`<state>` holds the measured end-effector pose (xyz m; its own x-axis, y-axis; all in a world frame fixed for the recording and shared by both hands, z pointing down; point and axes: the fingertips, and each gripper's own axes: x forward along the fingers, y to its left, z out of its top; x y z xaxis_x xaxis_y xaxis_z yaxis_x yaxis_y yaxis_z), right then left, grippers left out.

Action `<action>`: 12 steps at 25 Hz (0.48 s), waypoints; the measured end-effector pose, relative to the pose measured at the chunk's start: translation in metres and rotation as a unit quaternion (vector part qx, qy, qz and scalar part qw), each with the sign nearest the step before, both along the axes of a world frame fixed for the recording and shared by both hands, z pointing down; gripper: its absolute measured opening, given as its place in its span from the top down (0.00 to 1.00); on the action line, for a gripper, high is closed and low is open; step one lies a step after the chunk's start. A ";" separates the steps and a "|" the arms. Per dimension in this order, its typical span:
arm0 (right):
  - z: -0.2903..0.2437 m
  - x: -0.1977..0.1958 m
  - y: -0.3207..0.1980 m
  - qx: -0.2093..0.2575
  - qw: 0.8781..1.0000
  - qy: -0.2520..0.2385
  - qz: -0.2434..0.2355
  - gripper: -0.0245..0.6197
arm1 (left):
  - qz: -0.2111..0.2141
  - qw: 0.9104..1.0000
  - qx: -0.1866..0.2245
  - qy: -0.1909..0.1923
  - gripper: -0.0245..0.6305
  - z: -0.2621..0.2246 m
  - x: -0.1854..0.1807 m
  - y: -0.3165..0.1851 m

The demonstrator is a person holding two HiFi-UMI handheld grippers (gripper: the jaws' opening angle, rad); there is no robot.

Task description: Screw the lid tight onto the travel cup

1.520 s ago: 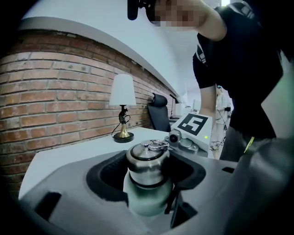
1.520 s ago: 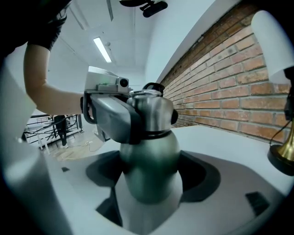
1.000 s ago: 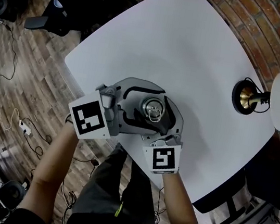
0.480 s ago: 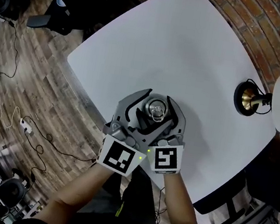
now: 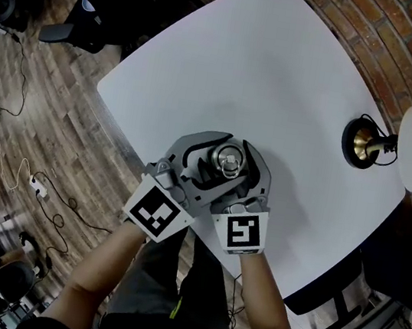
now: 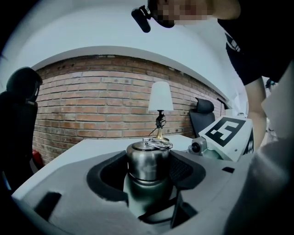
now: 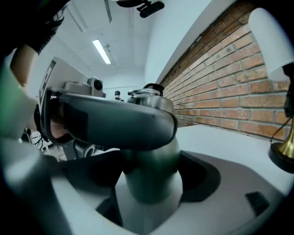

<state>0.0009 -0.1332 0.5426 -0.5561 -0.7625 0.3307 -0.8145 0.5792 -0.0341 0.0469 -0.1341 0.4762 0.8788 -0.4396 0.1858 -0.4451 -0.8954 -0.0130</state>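
The travel cup stands upright between the jaws of both tools. The right gripper is clamped on its dark green body, low down. The left gripper sits 1 level higher, round the steel lid.

The left jaws have just been closing with the lid between them. The pad on the right looks to touch it, while a dark gap shows on the left, so they are not yet clamped.

I judge the cup stiff and fairly weighty, and its polished lid slippery — best taken on the straight side wall, below the wire loop on top, which would flex. The rounded body needs a firm hold or it will spin as the lid is turned.

Ahead of both grippers the table offers open room. The lamp stands well apart to the right gripper's outer side. The table edge lies just behind the wrists — little margin there.
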 end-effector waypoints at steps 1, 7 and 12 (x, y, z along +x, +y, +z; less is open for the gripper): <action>0.001 0.001 0.000 0.002 1.000 0.002 -0.001 0.41 | 0.017 1.000 -0.001 -0.002 0.55 0.001 0.002 0.001; -0.007 0.026 0.012 0.001 1.000 0.000 0.004 0.41 | 0.098 0.995 -0.006 -0.028 0.55 -0.002 0.030 0.019; -0.009 0.013 0.006 -0.001 1.000 0.001 0.003 0.41 | 0.137 0.990 -0.004 -0.032 0.55 -0.005 0.020 0.016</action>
